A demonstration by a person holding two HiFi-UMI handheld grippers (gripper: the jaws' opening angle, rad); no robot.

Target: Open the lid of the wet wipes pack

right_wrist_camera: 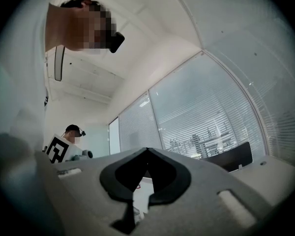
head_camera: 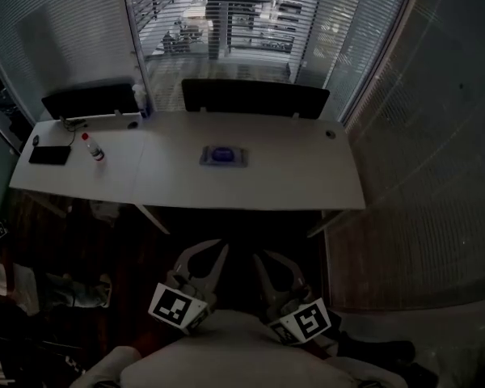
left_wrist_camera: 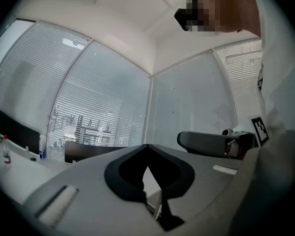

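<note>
Approach stage, task not yet begun: both grippers low, pack well ahead

Left gripper (head_camera: 220,250) and right gripper (head_camera: 258,259) are noted with jaws closed tip to tip and nothing held between them. The wet wipes pack (head_camera: 223,156) is seen flat on the white table (head_camera: 307,180), well beyond both tips and roughly between their lines, its lid judged not yet lifted. A forward reach is called for next: one gripper opened for the lid flap, the other used to steady the pack

At 6 o'clock, the pale grey left gripper (head_camera: 212,249) and right gripper (head_camera: 268,259) are each fitted with a marker cube (head_camera: 178,307) (black-and-white squares); a white top (head_camera: 226,356) is worn.
</note>
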